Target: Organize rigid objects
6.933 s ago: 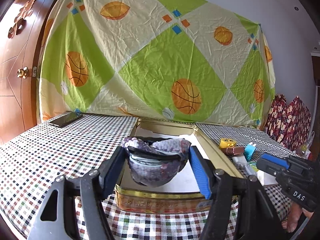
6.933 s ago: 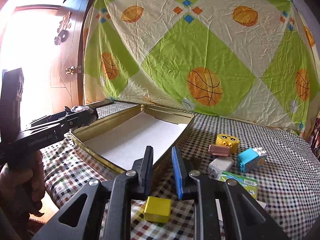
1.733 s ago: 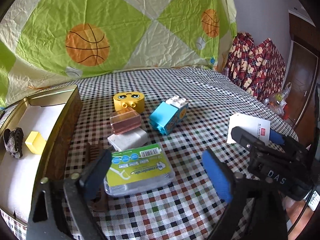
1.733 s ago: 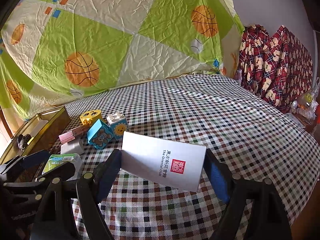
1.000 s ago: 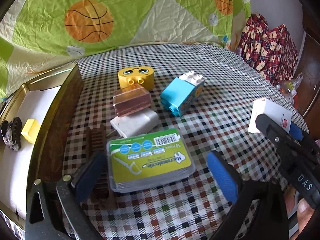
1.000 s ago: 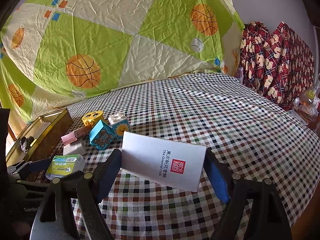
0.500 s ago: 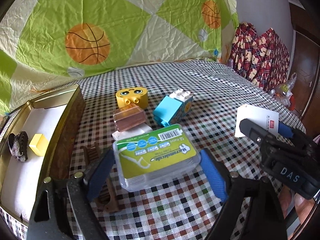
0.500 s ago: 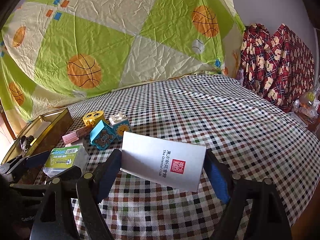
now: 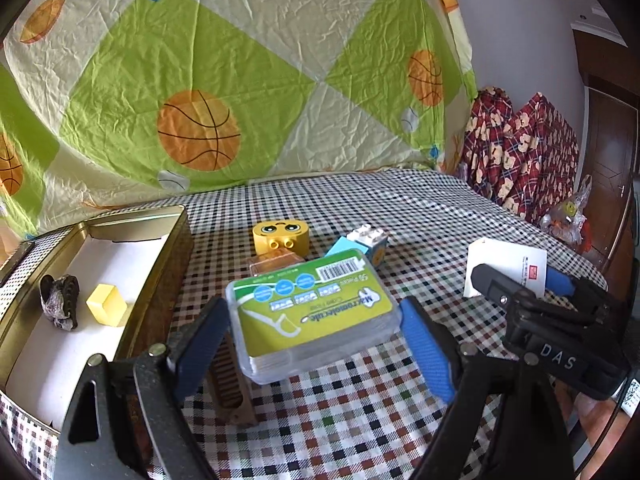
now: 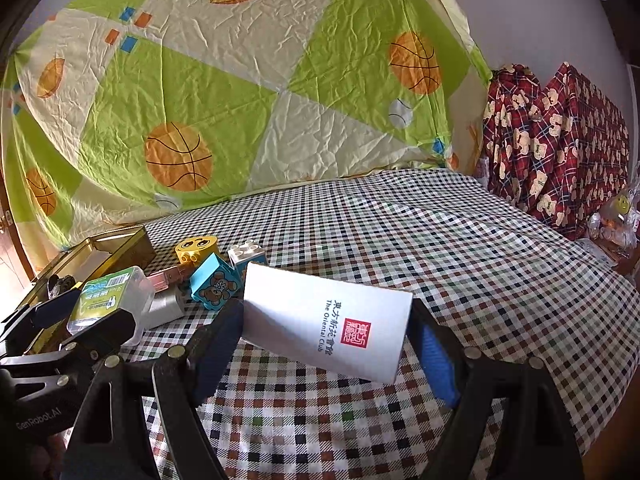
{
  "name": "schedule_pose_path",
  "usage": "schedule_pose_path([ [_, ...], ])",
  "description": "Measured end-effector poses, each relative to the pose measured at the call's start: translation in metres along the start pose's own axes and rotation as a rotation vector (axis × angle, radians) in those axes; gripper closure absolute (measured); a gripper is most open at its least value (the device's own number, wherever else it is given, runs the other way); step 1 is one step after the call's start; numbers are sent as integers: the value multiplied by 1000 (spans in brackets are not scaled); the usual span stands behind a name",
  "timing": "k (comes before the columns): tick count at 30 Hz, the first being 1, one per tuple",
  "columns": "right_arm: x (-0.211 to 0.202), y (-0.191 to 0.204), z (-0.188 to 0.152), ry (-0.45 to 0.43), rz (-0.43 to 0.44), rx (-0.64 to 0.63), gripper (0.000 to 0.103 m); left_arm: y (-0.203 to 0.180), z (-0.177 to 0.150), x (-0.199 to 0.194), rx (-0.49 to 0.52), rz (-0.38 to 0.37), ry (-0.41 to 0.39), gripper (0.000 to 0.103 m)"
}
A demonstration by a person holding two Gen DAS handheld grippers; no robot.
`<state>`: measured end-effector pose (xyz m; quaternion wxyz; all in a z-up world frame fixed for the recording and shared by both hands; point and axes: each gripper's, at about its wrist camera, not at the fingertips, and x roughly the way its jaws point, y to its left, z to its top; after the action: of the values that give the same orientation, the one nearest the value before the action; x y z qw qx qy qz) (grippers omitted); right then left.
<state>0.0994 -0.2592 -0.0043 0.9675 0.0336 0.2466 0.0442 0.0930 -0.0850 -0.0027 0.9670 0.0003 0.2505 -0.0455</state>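
Note:
My left gripper (image 9: pixel 312 314) is shut on a clear plastic box with a green label (image 9: pixel 308 304), held tilted a little above the checked tablecloth. My right gripper (image 10: pixel 328 320) is shut on a white card box with a red stamp (image 10: pixel 320 328), also off the cloth. The right wrist view shows the green-label box (image 10: pixel 106 300) at the far left in the left gripper's fingers. An open gold tin (image 9: pixel 176 240) at the left holds a yellow cube (image 9: pixel 106 305) and a dark hair clip (image 9: pixel 60 302).
On the cloth past the held box lie a yellow face brick (image 9: pixel 281 236), a blue and white brick (image 9: pixel 362 244), a pink clear case (image 9: pixel 276 260) and a brown comb (image 9: pixel 232 384). A white adapter (image 10: pixel 166 306) sits beside the blue bear brick (image 10: pixel 212 282). A basketball-print sheet hangs behind.
The left gripper closed on the green-label box and lifted it off the cloth, tipping upward. The right gripper kept still with the white card box.

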Motion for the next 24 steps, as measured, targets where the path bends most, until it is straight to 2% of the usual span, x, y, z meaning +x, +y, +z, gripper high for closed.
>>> schedule_pose_path([
  [24,-16,5,-5,-109,14,-41,20,0,-4,-26,-8,9,-139,16],
])
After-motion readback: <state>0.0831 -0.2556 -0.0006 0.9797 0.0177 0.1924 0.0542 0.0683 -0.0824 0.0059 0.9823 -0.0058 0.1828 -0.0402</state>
